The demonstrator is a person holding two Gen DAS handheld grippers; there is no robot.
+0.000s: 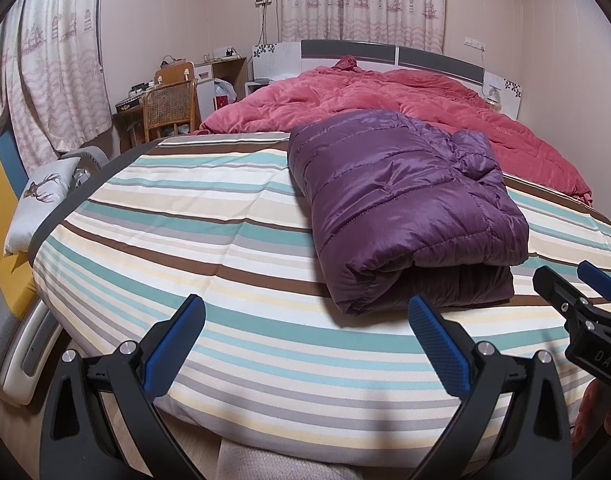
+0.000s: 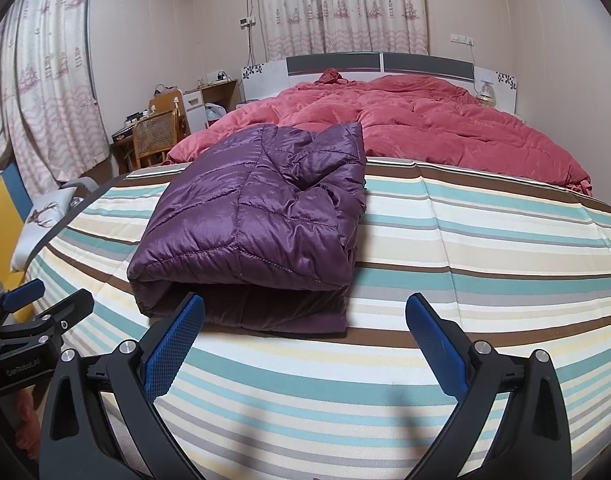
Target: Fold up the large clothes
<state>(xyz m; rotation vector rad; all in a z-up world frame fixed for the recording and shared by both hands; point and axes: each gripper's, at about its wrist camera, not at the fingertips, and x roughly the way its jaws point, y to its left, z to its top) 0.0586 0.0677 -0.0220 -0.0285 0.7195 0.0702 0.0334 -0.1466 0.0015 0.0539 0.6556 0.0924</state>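
Observation:
A purple quilted down jacket lies folded into a thick rectangular bundle on the striped bed sheet. My left gripper hovers open over the bed's near edge, just short of the bundle's front left corner, with nothing between its blue pads. In the right wrist view the same jacket lies ahead and to the left. My right gripper is open too, its left pad close to the bundle's folded front edge. Each gripper shows in the other's view: the right gripper at the right border, the left gripper at the left border.
A rumpled red duvet covers the far half of the bed up to the headboard. A wicker chair and a desk stand at the left, with curtains behind. A deer-print cushion lies beside the bed's left edge.

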